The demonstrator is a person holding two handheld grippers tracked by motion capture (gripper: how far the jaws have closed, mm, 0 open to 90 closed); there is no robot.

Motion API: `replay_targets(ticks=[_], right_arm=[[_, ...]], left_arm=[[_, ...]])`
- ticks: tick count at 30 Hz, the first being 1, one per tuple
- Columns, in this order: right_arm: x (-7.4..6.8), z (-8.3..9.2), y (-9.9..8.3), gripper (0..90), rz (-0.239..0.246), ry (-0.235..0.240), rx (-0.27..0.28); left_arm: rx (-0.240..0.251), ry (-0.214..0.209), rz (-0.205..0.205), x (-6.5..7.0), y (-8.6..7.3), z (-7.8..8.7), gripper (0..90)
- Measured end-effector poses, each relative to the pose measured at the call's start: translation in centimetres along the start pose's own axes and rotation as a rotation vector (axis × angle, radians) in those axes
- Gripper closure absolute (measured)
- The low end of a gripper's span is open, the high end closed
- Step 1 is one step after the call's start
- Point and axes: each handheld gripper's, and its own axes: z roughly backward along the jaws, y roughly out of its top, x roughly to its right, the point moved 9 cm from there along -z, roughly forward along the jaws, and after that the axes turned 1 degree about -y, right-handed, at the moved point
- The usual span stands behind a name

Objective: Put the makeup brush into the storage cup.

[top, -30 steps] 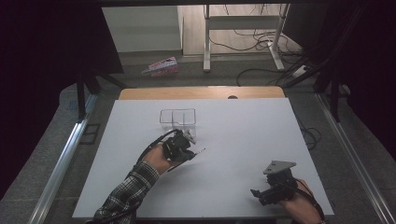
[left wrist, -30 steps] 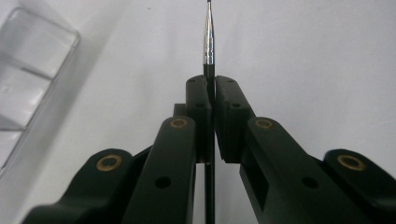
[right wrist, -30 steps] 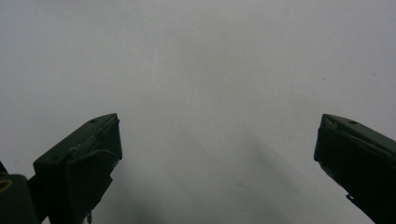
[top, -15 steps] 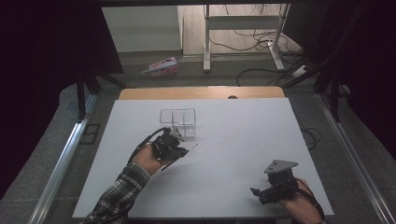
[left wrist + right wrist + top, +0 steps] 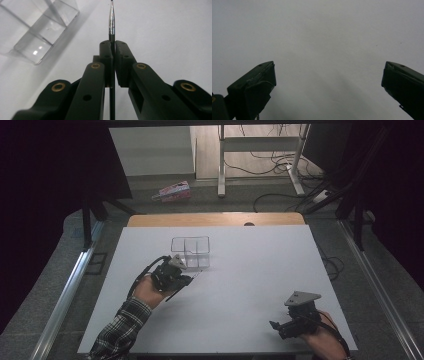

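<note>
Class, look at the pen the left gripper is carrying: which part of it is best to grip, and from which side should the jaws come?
Grip the pen on its straight dark barrel behind the tapered metal tip, as the left gripper does, with the jaws closing across it from either side. The barrel is slim and even, so flat pads seat squarely; the tip narrows and would slip.

Clear organizer (image 5: 190,252) amid bare tabletop (image 5: 260,270)

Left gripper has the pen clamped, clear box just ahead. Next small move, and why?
Probably carry the pen over the clear divided box and tip its point down into a compartment. The left gripper is shut on the pen, whose tip points past the box's corner, beside it rather than above it. The right gripper is open over bare table, so it isn't needed.
</note>
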Motion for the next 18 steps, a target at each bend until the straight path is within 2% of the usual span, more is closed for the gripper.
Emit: replay_targets(ticks=[11, 18], right_arm=[[-0.1, 0.2, -0.3, 0.0, 0.007, -0.001, -0.008], [-0.1, 0.3, -0.5, 0.0, 0.010, -0.009, -0.008]], left_arm=[[0.053, 0.022, 0.045, -0.8, -0.7, 1.5, 85.6], [0.076, 0.029, 0.057, -1.2, -0.6, 2.1, 85.5]])
